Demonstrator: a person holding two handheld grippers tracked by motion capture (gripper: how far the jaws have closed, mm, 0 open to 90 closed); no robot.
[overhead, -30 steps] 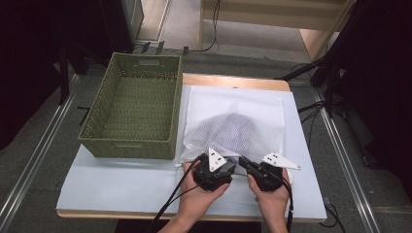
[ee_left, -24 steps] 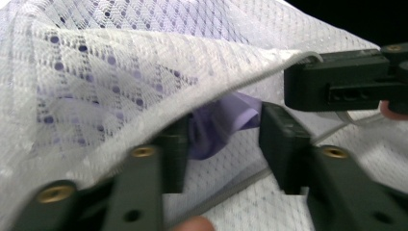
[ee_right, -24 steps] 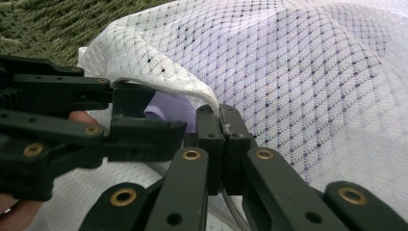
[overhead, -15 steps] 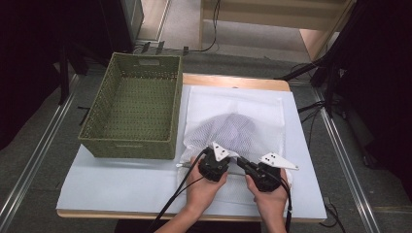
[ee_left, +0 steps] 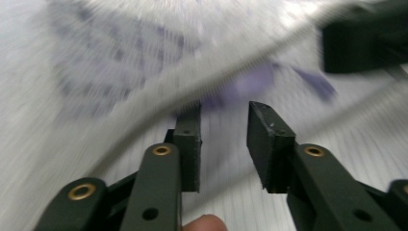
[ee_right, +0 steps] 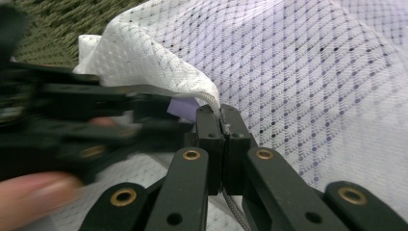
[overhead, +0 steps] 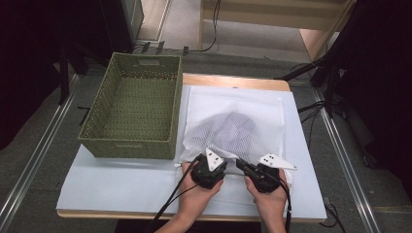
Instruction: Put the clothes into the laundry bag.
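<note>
Dim workroom all round, dark equipment at both sides, cables on the grey floor; in the middle a wooden table under a pale blue-white sheet.

Right gripper clamped tight on the corded edge of the white mesh laundry bag, pads pressed together with the seam and its thin cord running down between them. Seen from above at the near right of the bag, held in the person's right hand, grey three-cornered plate on top.

Left gripper parted to a narrow gap, jaws just been opening again after a full squeeze. Nothing pinched between the pads; blurred white mesh and the bag's edge cord lay beyond the tips, crossing slantwise. From above, sat just beside the right gripper at the bag's near edge, held in the left hand, cable trailing back toward the table's front edge.

Bag spread flat on the right half of the sheet, near edge at the two grippers, far edge close to the table's back. Grey-purple clothing bundled inside, showing through the mesh as a dark mound in the middle. Mesh lifted into a small peak where the right gripper held it.

Green woven basket stood on the left half of the table, its right wall just beside the bag's left edge, hand slot in the far wall.
</note>
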